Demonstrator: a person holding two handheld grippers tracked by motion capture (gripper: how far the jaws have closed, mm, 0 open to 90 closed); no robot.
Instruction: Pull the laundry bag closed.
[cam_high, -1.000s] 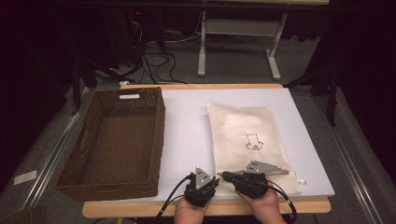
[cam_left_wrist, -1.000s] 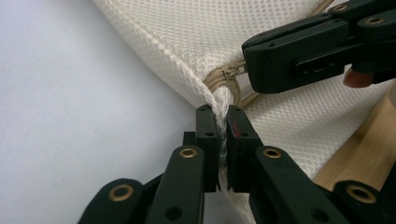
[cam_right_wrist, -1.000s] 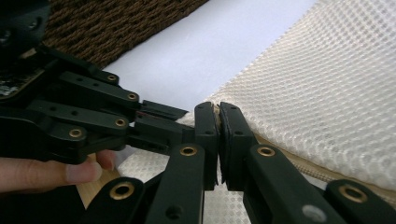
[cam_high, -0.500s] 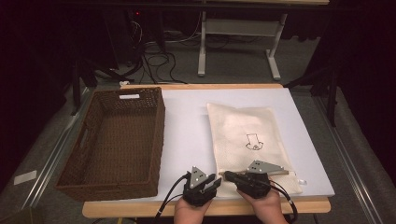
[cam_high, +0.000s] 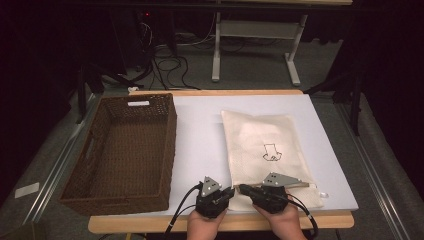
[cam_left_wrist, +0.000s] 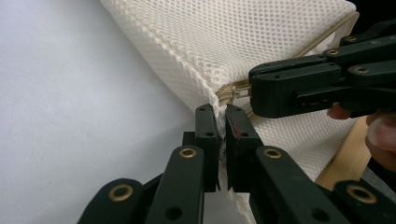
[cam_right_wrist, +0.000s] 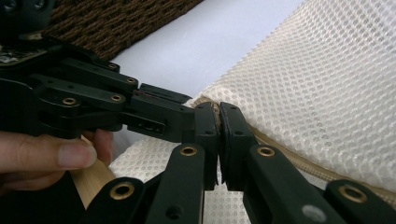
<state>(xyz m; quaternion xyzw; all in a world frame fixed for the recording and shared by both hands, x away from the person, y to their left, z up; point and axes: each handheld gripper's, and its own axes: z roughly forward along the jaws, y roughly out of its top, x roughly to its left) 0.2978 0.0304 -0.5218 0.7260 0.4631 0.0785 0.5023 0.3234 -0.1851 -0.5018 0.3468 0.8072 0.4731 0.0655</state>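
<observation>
A cream mesh bag with a small printed drawing lies flat on the white table top, its zipper edge toward me. At the bag's near left corner my left gripper is shut on the mesh corner. Its jaws have just been closing, and fabric is pinched between the pads. Facing it from the right, my right gripper is shut on the zipper pull at that same corner. In the right gripper view, its pads meet on the tan zipper seam.
A dark brown wicker basket stands on the left half of the table, close to my left hand. The wooden front edge of the table runs just under both hands. Cables and a metal stand's legs lie on the floor beyond.
</observation>
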